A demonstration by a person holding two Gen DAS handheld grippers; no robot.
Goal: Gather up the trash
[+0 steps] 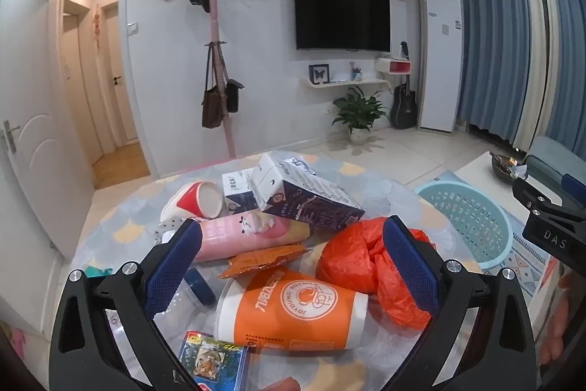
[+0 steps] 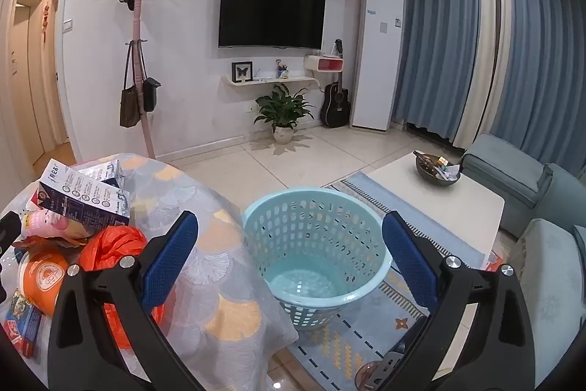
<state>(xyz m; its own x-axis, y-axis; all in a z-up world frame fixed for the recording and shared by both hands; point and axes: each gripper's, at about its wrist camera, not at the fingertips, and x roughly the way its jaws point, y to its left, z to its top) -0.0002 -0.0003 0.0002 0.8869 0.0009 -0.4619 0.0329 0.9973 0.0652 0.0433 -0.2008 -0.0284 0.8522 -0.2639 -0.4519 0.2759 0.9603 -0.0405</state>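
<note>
Trash lies piled on a round table with a patterned cloth (image 1: 121, 218): an orange paper cup (image 1: 293, 312) on its side, an orange plastic bag (image 1: 362, 262), a pink tube (image 1: 252, 233), a dark milk carton (image 1: 307, 196), a red-and-white cup (image 1: 199, 200), a clear bottle with a blue cap (image 1: 194, 292) and a card pack (image 1: 212, 360). My left gripper (image 1: 293, 244) is open above the orange cup, holding nothing. My right gripper (image 2: 289, 240) is open and empty above an empty light-blue basket (image 2: 315, 248) on the floor right of the table.
The basket (image 1: 472, 222) stands on a patterned rug (image 2: 366, 328) between the table and a white coffee table (image 2: 436, 196) with a dark bowl (image 2: 436, 171). A grey sofa (image 2: 542, 207) is at the right. A coat rack (image 2: 141, 61), plant (image 2: 284, 112) and guitar stand at the far wall.
</note>
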